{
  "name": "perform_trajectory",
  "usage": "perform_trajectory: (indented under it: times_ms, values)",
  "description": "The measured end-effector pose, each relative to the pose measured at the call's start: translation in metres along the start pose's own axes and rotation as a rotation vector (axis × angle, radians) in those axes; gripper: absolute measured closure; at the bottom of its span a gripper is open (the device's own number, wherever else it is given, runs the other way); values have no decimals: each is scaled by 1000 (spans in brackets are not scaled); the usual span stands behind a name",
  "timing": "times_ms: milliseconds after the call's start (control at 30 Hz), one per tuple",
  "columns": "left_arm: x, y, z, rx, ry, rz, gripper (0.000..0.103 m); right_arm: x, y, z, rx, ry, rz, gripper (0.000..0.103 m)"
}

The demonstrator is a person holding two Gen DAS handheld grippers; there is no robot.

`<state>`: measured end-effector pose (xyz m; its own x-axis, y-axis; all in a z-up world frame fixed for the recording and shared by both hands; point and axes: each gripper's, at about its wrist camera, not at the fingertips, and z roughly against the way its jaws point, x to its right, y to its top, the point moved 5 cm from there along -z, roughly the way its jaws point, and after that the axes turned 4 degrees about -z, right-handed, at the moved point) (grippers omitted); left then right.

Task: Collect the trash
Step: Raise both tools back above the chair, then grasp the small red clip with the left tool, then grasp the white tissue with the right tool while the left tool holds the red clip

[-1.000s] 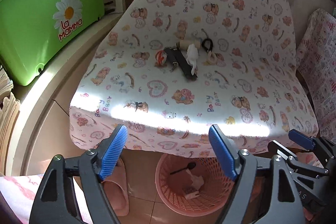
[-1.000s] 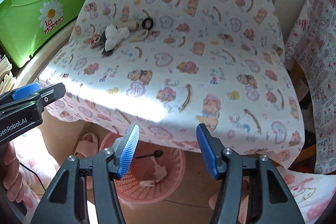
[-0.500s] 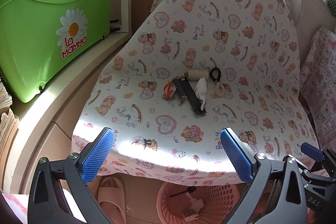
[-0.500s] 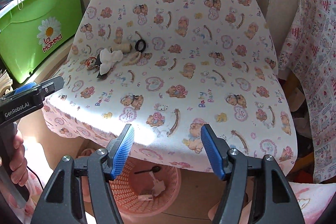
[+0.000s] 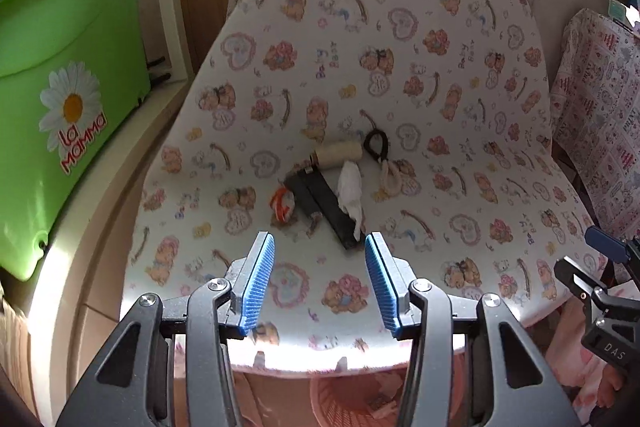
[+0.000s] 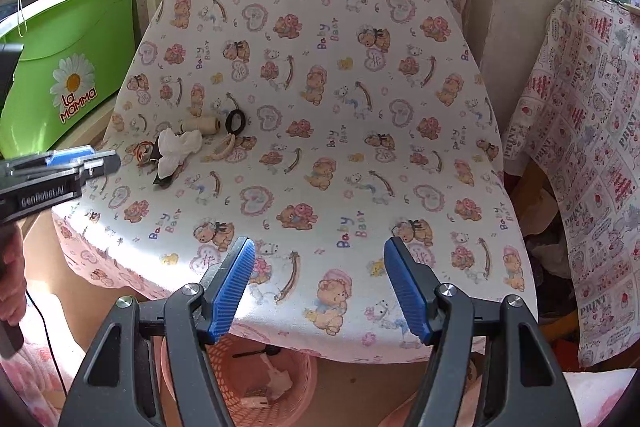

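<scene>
At the centre of the left wrist frame, a small heap of trash lies on the bear-print cloth (image 5: 400, 99): a crumpled white tissue (image 5: 351, 190) draped over a flat black strip (image 5: 326, 205), a cream spool (image 5: 338, 154) just above them, a black ring (image 5: 377, 143) to the right touching a cream loop (image 5: 390, 175), and a red-and-white scrap (image 5: 282, 205) on the left. Just below the heap, the left gripper (image 5: 320, 279) hovers with its blue pads spread apart and nothing between them (the black strip's near end sits just above the gap). In the right wrist frame the same tissue (image 6: 176, 149) shows at middle left, well away from the right gripper (image 6: 320, 291), which is likewise spread wide and empty at lower centre. A pink basket (image 6: 224, 379) stands under the cloth's front edge, with some bits already inside. A green tub (image 5: 60, 99) occupies the upper left.
</scene>
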<state>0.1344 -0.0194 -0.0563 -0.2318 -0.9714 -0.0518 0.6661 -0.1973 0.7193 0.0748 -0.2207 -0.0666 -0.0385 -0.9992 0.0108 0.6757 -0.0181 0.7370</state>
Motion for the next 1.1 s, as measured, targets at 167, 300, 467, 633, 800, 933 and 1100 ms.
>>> perform_trajectory:
  times_ms: [167, 300, 467, 633, 800, 933, 1100]
  values:
    - [-21, 14, -22, 21, 9, -16, 70, -1, -3, -4, -8, -15, 18, 34]
    - [-31, 20, -44, 2, 7, 10, 74, 0, -4, -10, -20, -15, 18, 34]
    - [-33, 17, -67, -48, 15, 9, 75, -3, -5, -21, -43, -17, 16, 34]
    - [-43, 11, -79, -104, -2, 109, 100, -7, -2, -24, -42, -12, 15, 34]
    - [-48, 15, -59, -78, -56, 218, 100, -11, -2, -26, -46, -5, 13, 34]
    - [-51, 11, -37, -95, -63, 264, 100, -13, -3, -26, -51, -3, 19, 34]
    - [-43, 7, -18, -143, -140, 275, 100, -14, -4, -26, -54, 17, 2, 34]
